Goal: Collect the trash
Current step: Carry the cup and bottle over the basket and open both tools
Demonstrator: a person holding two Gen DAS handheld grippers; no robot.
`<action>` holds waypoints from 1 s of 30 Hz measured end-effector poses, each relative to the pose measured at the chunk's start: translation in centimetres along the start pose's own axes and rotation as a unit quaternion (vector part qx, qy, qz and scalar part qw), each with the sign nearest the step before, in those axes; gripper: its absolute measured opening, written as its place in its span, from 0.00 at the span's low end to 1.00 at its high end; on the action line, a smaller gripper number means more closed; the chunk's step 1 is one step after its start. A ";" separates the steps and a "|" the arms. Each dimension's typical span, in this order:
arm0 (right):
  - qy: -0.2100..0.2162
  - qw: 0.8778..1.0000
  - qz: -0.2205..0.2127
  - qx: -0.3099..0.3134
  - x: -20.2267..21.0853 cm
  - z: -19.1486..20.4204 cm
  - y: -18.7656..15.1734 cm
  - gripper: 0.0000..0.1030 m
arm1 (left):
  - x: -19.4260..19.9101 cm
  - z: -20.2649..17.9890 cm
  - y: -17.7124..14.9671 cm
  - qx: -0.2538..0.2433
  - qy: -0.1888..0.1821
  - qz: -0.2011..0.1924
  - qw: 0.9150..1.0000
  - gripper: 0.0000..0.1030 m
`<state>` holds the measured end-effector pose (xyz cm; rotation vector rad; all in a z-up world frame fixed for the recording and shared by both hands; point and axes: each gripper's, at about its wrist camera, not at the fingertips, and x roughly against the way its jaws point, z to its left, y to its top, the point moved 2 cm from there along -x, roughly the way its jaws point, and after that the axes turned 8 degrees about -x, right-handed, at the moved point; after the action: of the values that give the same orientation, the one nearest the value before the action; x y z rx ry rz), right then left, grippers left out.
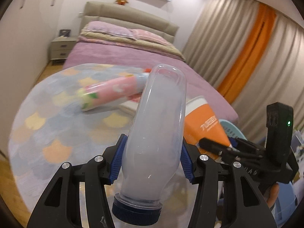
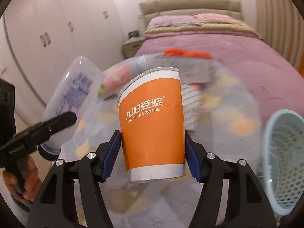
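- Now the left gripper (image 1: 152, 161) is clamped on the bottle (image 1: 155, 133), up off the bed.
- The right gripper (image 2: 153, 152) squeezes the cup (image 2: 152, 123).
- Carry both gently right, over the basket (image 2: 285, 161), then let go.

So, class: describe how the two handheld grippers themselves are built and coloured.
Left gripper and right gripper match: black plastic linkage arms with silver rivets and ribbed blue finger pads. The right one's body carries a small green light.
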<state>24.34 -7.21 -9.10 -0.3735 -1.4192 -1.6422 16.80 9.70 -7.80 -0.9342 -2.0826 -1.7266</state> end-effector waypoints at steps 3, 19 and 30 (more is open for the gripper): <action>-0.036 0.999 -0.031 -0.025 2.4 -2.7 1.0 0.59 | -1.9 -2.4 0.7 -0.011 -0.034 0.007 0.999 0.49; -0.192 0.958 -0.116 -0.176 10.4 -19.0 1.3 0.59 | -13.9 -16.4 4.3 -0.057 -0.199 0.058 0.977 0.49; -0.303 0.922 -0.081 -0.227 9.4 -24.2 -1.1 0.59 | -21.5 -21.4 1.8 -0.062 -0.198 0.119 0.971 0.49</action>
<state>26.08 -33.10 -10.19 -1.1367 -1.5133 -2.1031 30.14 -16.96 -13.78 -1.6101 -1.9929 -1.6649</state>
